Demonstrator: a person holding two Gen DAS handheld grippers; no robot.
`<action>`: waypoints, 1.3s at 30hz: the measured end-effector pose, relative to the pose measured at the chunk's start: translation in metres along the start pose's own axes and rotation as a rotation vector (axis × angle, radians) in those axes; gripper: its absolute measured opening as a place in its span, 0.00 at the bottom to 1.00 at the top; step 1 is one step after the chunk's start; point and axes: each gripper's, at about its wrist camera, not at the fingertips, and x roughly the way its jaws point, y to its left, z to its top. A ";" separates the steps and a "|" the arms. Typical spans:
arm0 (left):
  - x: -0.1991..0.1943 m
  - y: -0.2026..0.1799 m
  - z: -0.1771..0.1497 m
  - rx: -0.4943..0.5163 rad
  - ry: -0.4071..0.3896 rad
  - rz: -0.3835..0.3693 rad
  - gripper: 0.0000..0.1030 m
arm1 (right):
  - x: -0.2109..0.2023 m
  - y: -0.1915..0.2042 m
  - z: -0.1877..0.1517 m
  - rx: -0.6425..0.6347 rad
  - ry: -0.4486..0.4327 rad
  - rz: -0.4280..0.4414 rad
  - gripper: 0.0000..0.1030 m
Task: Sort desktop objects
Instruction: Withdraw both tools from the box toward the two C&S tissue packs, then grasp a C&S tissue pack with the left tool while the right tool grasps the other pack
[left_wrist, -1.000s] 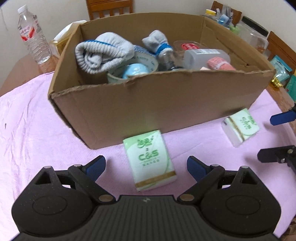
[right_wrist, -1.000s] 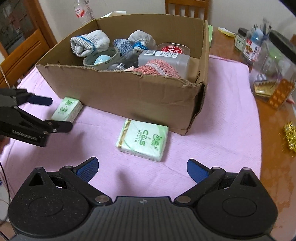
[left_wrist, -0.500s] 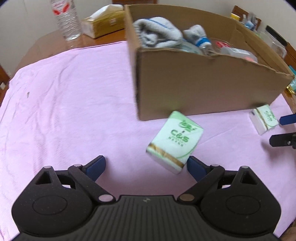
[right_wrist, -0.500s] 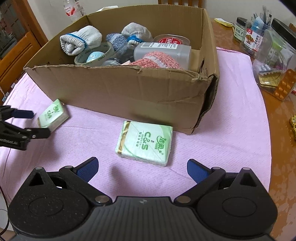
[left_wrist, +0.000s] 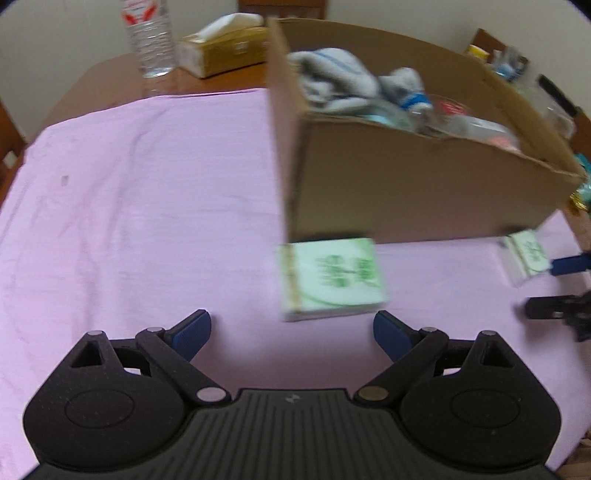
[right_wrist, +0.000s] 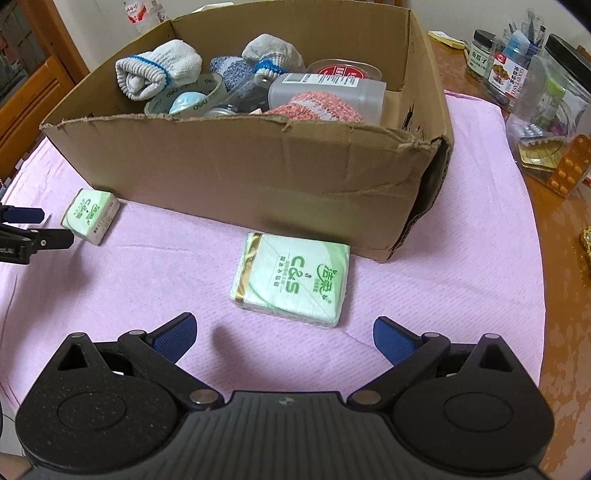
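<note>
Two green-and-white tissue packs lie on the pink cloth in front of a cardboard box (right_wrist: 258, 173). The left pack (left_wrist: 330, 278) lies just ahead of my open, empty left gripper (left_wrist: 291, 330). It also shows in the right wrist view (right_wrist: 90, 216) at the left, beside the left gripper's fingertips (right_wrist: 55, 236). The right pack (right_wrist: 291, 278) lies just ahead of my open, empty right gripper (right_wrist: 284, 332). It shows in the left wrist view (left_wrist: 526, 256) at the far right, next to the right gripper's fingertips (left_wrist: 546, 308). The box (left_wrist: 406, 184) holds rolled socks, tape, bottles and a jar.
A water bottle (left_wrist: 149, 37) and a tissue box (left_wrist: 221, 48) stand on the wooden table beyond the cloth at the left. Jars and plastic containers (right_wrist: 532, 74) crowd the table to the right of the box. Pink cloth (left_wrist: 129, 203) stretches left of the box.
My left gripper has swung round to the box's left corner, so its pack now sits right of centre. My right gripper has come closer to its pack.
</note>
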 end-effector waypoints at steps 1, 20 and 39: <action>0.002 -0.007 -0.001 0.010 0.000 -0.002 0.92 | 0.001 0.000 -0.001 0.001 0.001 -0.004 1.00; 0.030 -0.037 0.014 -0.027 -0.039 0.113 0.99 | 0.013 0.024 0.001 0.030 -0.033 -0.151 1.00; 0.035 -0.038 0.018 -0.039 -0.068 0.125 1.00 | 0.022 0.027 0.015 0.058 -0.057 -0.167 1.00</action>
